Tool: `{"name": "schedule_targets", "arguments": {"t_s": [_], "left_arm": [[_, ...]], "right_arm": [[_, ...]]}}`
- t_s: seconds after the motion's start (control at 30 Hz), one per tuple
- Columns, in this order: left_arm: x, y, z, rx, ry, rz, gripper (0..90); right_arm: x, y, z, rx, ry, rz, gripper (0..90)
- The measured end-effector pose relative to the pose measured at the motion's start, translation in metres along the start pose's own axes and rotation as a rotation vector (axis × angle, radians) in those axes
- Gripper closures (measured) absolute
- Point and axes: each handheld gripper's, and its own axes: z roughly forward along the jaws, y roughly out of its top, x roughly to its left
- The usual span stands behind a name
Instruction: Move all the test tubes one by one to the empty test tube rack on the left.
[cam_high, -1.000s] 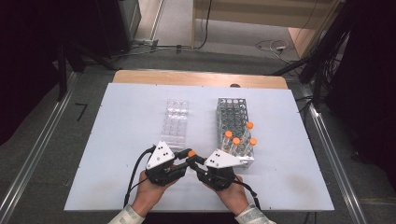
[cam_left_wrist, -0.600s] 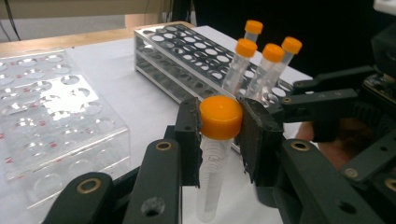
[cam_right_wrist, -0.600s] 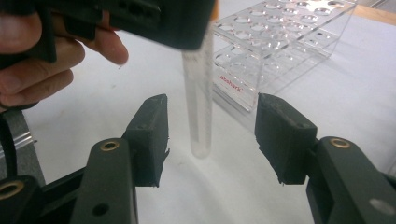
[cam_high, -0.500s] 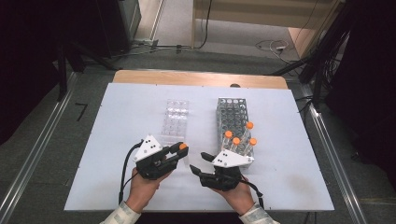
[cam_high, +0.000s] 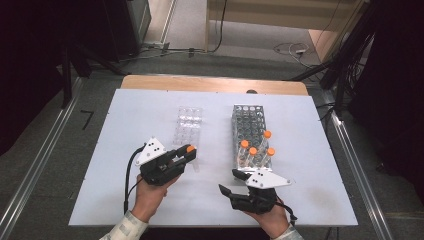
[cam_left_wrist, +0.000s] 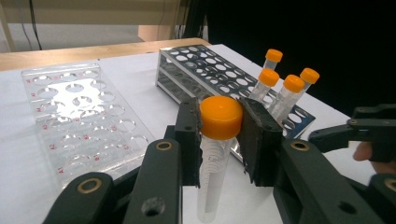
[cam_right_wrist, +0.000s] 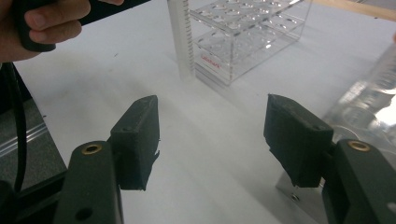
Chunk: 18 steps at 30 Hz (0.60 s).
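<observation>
A clear tube with an orange cap (cam_left_wrist: 221, 116) stands upright between the jaws of my left gripper (cam_left_wrist: 221, 140), which is shut on it just below the cap. From above, the left gripper (cam_high: 186, 154) holds this tube (cam_high: 190, 148) at the near end of the clear plastic rack (cam_high: 187, 125). My right gripper (cam_high: 228, 181) is open and holds nothing, low on the table to the right of the left one. In the right gripper view its jaws (cam_right_wrist: 210, 135) stand wide apart over bare white table, with the held tube (cam_right_wrist: 182, 37) farther off.
A metal rack (cam_high: 249, 120) stands right of the clear rack, with several orange-capped tubes (cam_high: 255, 150) at its near end. The white table (cam_high: 125, 125) has a wooden strip (cam_high: 210, 84) at its far edge. A hand (cam_right_wrist: 46, 21) grips the left gripper.
The two grippers met at the tube a second ago. The right one let go and drew back to the right; the left one carried the tube left toward the clear rack.
</observation>
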Motion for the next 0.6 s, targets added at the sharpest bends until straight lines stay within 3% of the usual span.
{"name": "schedule_targets", "arguments": {"t_s": [0.43,0.6], "left_arm": [[0.006,0.009,0.007,-0.003,0.025,0.001,70.3],[0.007,0.015,0.009,-0.014,0.008,-0.019,70.3]], "right_arm": [[-0.016,-0.021,-0.029,0.013,-0.055,0.030,33.9],[-0.021,-0.025,-0.036,0.011,-0.070,0.045,34.1]]}}
